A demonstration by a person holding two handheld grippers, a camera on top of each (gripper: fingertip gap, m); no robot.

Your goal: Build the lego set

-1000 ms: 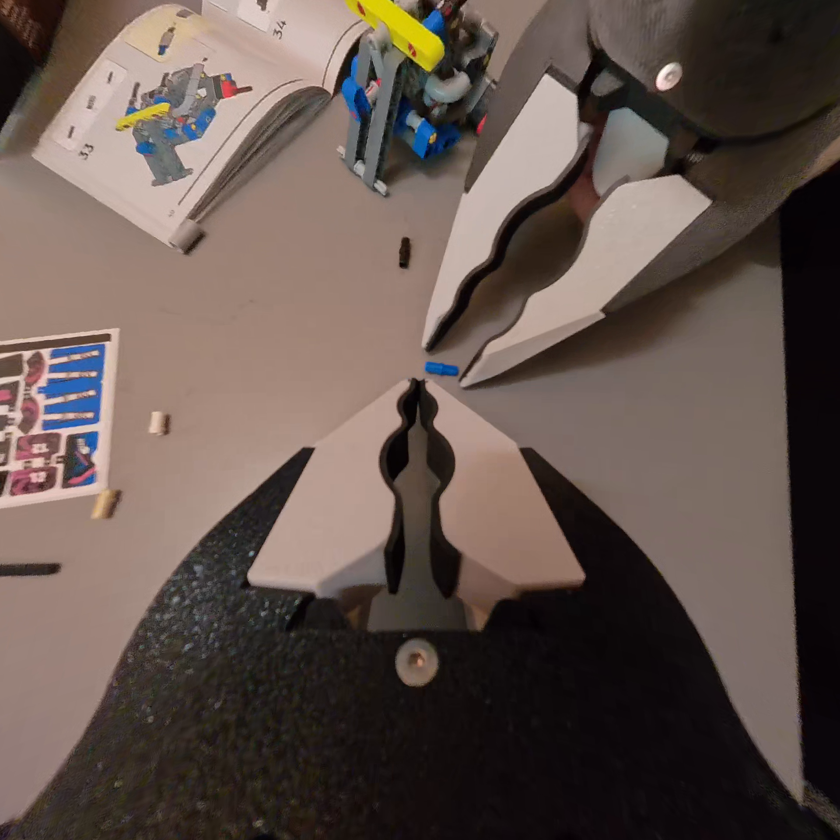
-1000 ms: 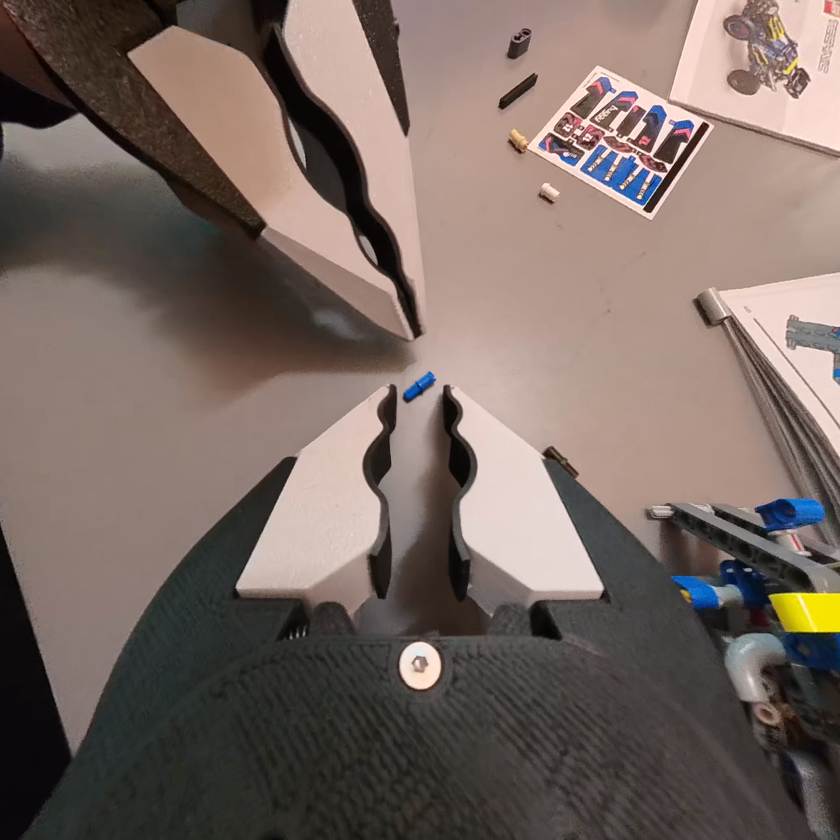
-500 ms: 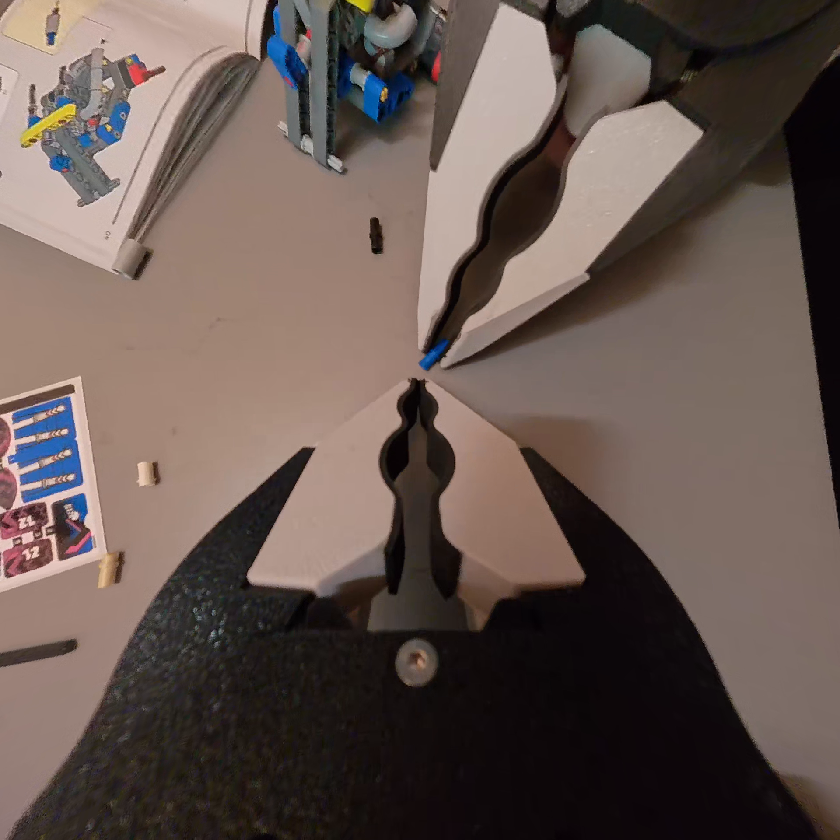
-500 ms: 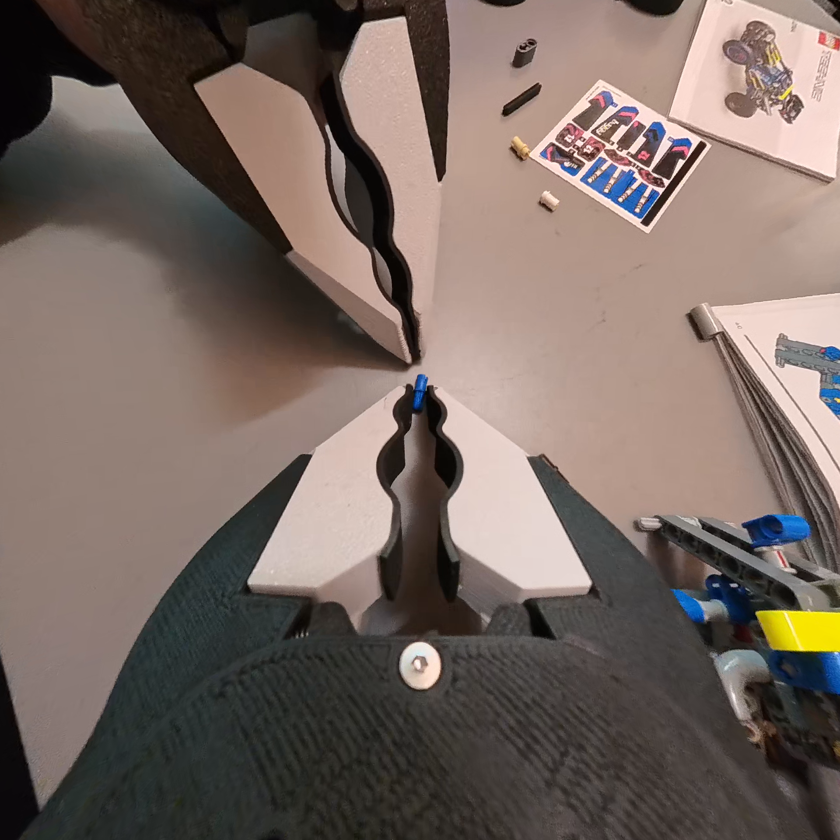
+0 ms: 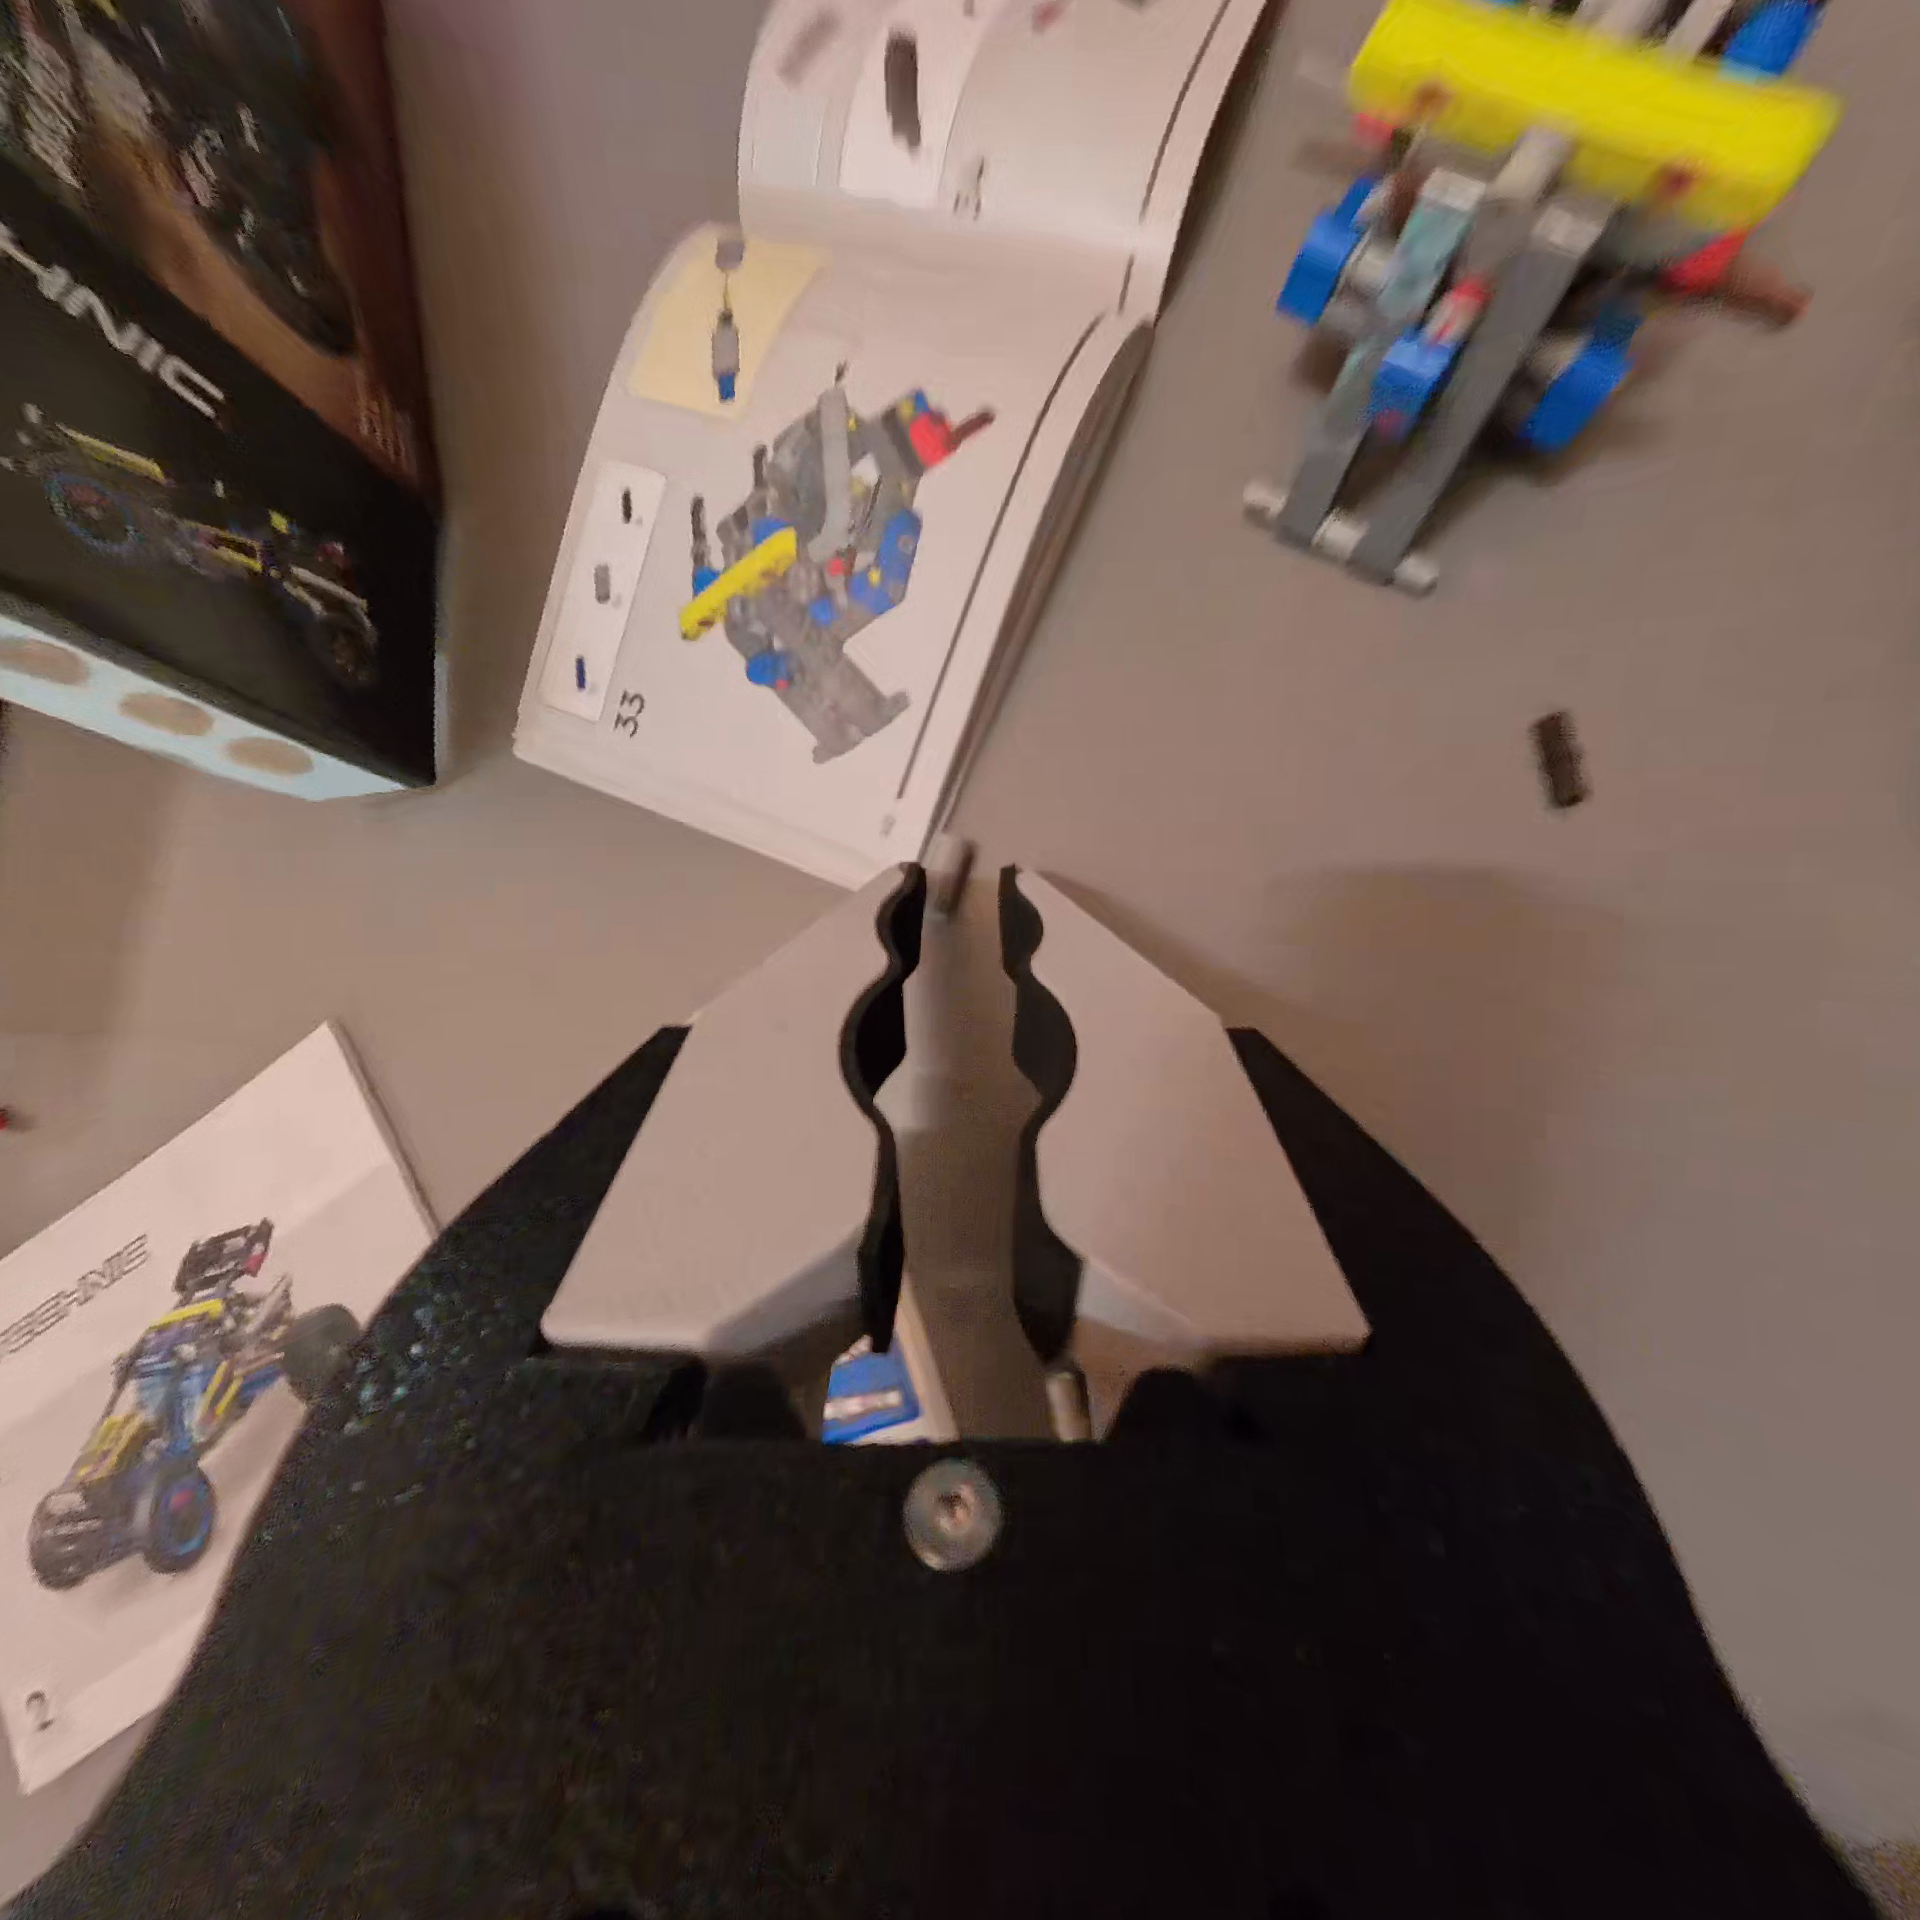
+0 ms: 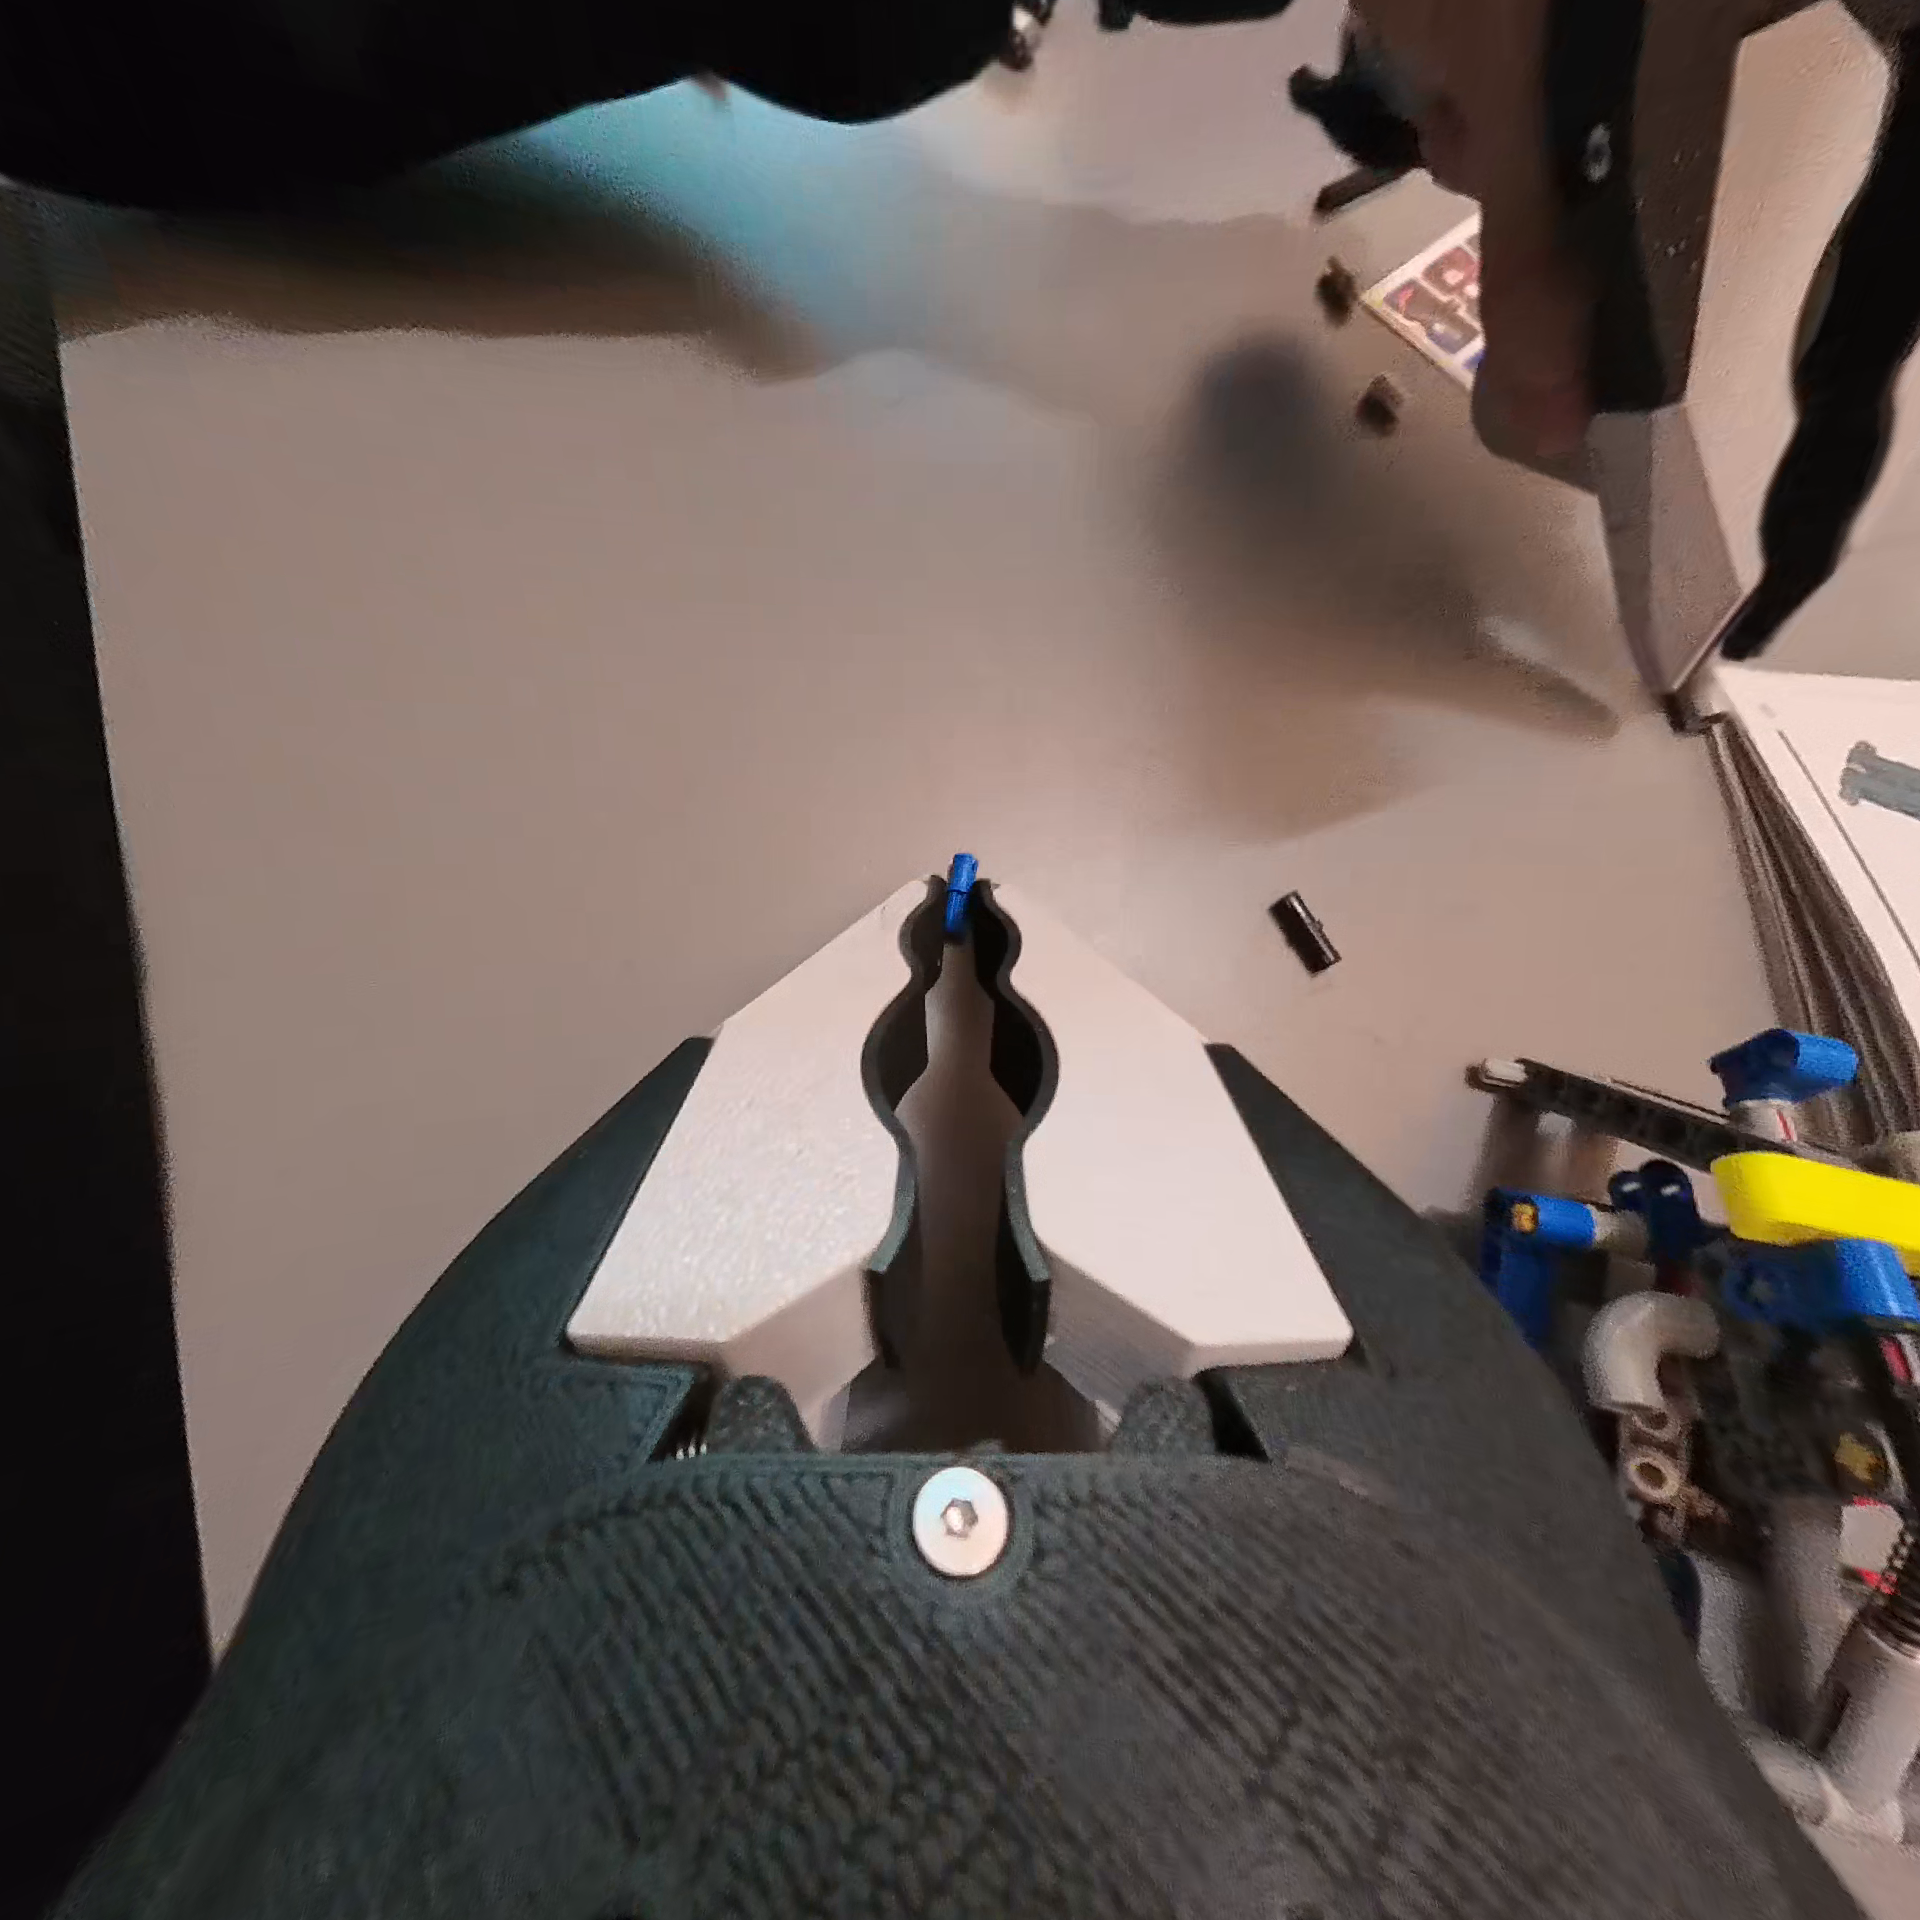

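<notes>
My right gripper [image 6: 961,896] is shut on a small blue pin [image 6: 960,902]. The pin stands upright between the pad tips, above the grey table [image 6: 623,675]. My left gripper [image 5: 961,883] is slightly open. Its tips straddle a small grey piece [image 5: 948,871] at the near corner of the open instruction booklet [image 5: 831,499]. The piece lies close to the left pad, and the right pad stands clear of it. The left gripper also shows in the right wrist view [image 6: 1678,665], at the upper right, tips down at the booklet's corner [image 6: 1829,748].
A half-built model in grey, blue and yellow [image 5: 1507,312] stands right of the booklet and also shows in the right wrist view [image 6: 1766,1247]. A black pin [image 5: 1562,758] lies loose. A dark box [image 5: 187,364], a second booklet [image 5: 156,1403] and a sticker sheet [image 6: 1439,301] lie around. Spacing between my two grippers at the tips: around 15 cm.
The right gripper closed on the blue pin and has lifted it off the table. The left gripper left the pin, moved to the booklet's corner and opened a little.
</notes>
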